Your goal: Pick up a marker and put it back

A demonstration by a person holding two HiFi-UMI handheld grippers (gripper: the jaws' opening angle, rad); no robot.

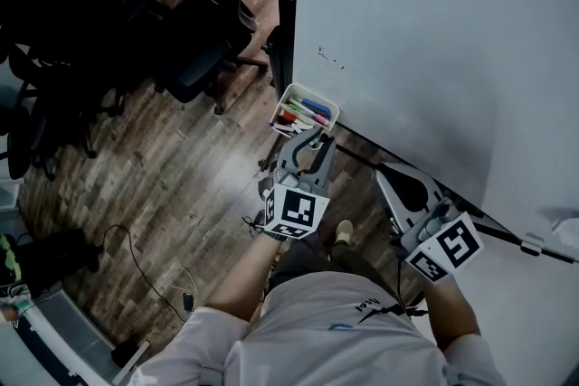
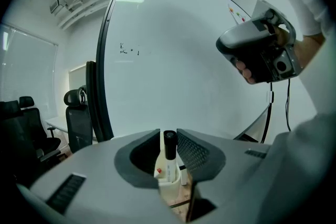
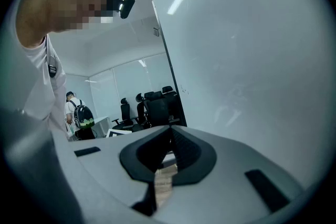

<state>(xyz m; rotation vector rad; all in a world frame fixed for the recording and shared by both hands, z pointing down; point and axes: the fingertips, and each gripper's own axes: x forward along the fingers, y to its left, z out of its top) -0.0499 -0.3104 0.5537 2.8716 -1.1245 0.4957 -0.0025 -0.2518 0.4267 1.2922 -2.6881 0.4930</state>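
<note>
A white tray (image 1: 327, 108) with several coloured markers hangs at the foot of the whiteboard (image 1: 434, 32). My left gripper (image 1: 313, 140) hovers just in front of that tray. In the left gripper view a white marker with a black cap (image 2: 169, 143) stands upright between the left gripper's (image 2: 168, 134) pads, which are shut on it, with the tray (image 2: 169, 186) right below. My right gripper (image 1: 382, 174) sits to the right by the board's lower edge. Its jaws meet at the tip in the right gripper view (image 3: 170, 132), with nothing in them.
Black office chairs (image 1: 194, 23) stand on the wood floor to the left, beside the board's dark frame post (image 1: 286, 4). A cable (image 1: 136, 262) lies on the floor. A person with a backpack (image 3: 80, 115) stands far off in the room.
</note>
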